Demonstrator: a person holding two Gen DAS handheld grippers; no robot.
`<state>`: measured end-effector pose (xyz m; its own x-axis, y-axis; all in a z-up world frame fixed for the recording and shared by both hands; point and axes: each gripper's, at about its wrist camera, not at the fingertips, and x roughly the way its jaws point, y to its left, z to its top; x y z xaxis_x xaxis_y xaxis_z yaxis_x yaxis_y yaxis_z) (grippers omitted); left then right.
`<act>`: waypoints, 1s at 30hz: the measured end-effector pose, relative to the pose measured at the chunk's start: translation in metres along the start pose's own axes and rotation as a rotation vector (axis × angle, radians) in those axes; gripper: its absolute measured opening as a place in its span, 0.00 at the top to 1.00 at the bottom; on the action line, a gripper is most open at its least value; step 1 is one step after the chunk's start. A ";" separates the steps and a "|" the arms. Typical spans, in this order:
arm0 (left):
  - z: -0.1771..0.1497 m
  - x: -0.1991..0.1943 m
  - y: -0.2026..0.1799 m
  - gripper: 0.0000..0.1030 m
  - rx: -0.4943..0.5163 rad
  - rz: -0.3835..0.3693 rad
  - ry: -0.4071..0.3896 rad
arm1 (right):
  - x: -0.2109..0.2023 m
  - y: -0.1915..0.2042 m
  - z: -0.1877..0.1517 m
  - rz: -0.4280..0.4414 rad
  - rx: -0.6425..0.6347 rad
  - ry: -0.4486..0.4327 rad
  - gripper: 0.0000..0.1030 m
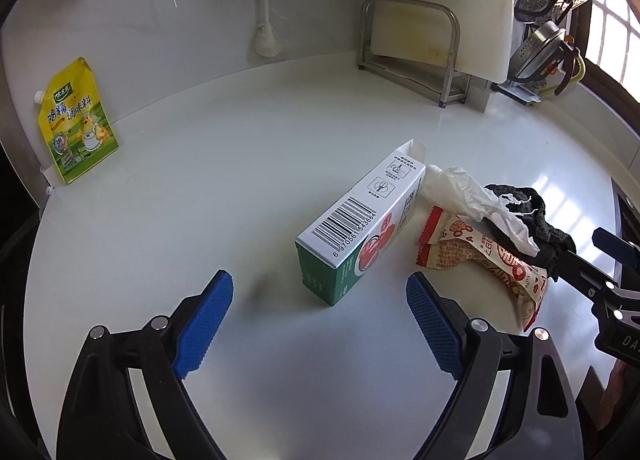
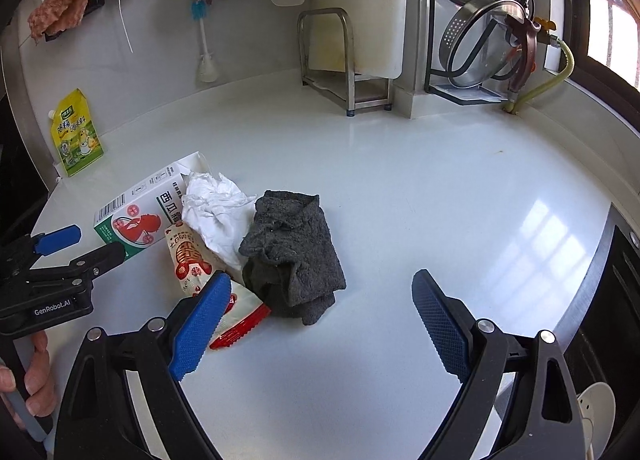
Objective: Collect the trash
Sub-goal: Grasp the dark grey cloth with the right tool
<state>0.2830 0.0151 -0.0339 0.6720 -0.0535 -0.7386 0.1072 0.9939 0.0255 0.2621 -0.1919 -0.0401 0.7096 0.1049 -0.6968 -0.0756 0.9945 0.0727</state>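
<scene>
The left gripper (image 1: 320,324) is hovering with its jaws wide apart; the carton (image 1: 356,227) is lying just ahead, between them. The right gripper (image 2: 320,320) is also spread, facing the grey cloth (image 2: 294,252). Better to be closing across the carton's narrow sides, pushing forward first.

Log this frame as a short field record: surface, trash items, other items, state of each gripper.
surface: white countertop
trash pile: white-green carton lying on its side; crumpled white paper; red snack wrapper; dark grey cloth
other: yellow seasoning pouch against the wall
left gripper: open, empty, facing carton
right gripper: open, empty, near cloth
</scene>
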 end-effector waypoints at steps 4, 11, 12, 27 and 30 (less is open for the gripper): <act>0.005 0.005 -0.001 0.16 0.014 0.005 0.005 | 0.010 0.002 0.005 -0.013 -0.022 0.020 0.15; 0.009 0.014 -0.001 0.16 0.014 -0.004 0.026 | 0.029 -0.005 0.009 0.012 -0.002 0.072 0.15; 0.010 0.015 -0.002 0.16 0.017 -0.005 0.027 | 0.029 -0.006 0.009 0.019 0.004 0.071 0.15; 0.017 0.032 -0.004 0.16 0.018 -0.014 0.056 | 0.042 -0.001 0.014 0.120 -0.008 0.087 0.57; 0.019 0.034 -0.005 0.16 0.022 -0.009 0.052 | 0.039 -0.001 0.012 0.132 -0.010 0.074 0.64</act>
<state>0.3189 0.0066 -0.0460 0.6318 -0.0570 -0.7731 0.1297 0.9910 0.0329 0.2981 -0.1884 -0.0583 0.6392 0.2337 -0.7326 -0.1721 0.9720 0.1599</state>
